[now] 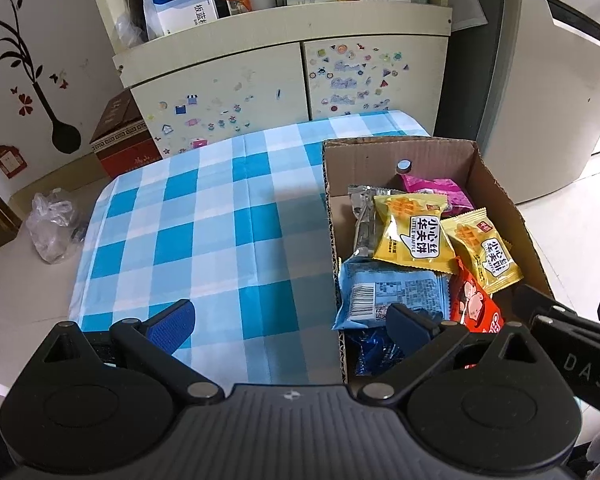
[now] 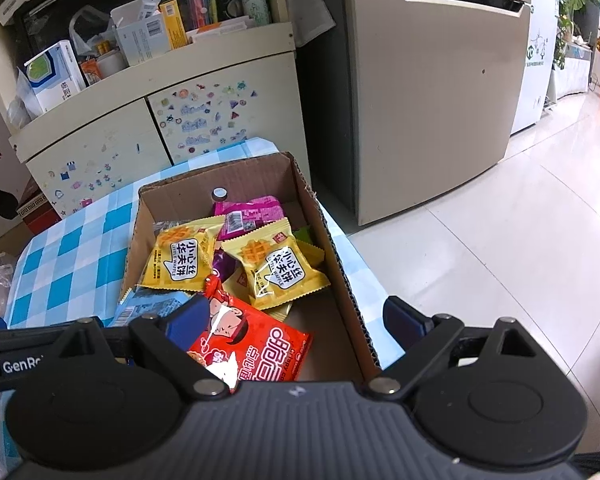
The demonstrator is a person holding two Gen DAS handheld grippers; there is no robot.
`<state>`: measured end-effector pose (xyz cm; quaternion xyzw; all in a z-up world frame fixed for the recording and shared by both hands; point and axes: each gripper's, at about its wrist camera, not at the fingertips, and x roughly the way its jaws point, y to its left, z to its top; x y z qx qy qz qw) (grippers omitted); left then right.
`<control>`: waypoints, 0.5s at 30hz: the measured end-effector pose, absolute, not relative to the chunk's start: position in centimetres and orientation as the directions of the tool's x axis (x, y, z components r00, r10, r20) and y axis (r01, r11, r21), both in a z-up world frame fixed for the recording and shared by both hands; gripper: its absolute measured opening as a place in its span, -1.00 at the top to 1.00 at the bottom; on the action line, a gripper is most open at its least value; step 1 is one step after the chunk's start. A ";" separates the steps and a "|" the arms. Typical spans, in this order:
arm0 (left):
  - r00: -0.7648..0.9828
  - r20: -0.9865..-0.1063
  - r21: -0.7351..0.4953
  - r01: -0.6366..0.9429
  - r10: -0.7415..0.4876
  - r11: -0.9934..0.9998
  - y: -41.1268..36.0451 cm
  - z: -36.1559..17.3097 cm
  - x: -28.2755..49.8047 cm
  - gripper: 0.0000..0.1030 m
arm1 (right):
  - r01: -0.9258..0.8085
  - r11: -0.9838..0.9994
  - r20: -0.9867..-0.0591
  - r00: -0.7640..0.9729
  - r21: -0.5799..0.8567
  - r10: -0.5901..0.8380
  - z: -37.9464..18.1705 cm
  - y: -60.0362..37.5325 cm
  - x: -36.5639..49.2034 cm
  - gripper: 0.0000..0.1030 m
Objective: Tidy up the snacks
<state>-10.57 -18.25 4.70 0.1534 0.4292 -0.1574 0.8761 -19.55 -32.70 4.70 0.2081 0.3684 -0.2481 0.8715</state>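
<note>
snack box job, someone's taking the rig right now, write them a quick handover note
Left gripper: open, empty, straddling the near left wall of the cardboard box.
Right gripper: open, empty, above the red snack bag.
Snacks: two yellow waffle packs, a blue pack, a pink pack and a bottle all sit in the box.
Done: no snack shows on the checked tablecloth.
Left: apparently nothing to load; maybe tidy the pile.
</note>
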 end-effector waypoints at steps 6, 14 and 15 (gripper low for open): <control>0.574 -0.808 0.134 0.400 -0.134 0.907 -18.1 4.7 -10.4 -1.00 | 0.584 0.792 -0.747 0.604 0.177 -0.278 4.6 -32.6 -19.4 -0.82; 0.547 -0.828 0.136 0.411 -0.125 0.902 -18.2 4.3 -10.0 -1.00 | 0.584 0.797 -0.758 0.588 0.155 -0.283 4.3 -32.5 -19.1 -0.82; 0.543 -0.830 0.132 0.410 -0.125 0.902 -18.2 4.3 -9.9 -1.00 | 0.586 0.795 -0.759 0.587 0.158 -0.281 4.3 -32.5 -19.1 -0.82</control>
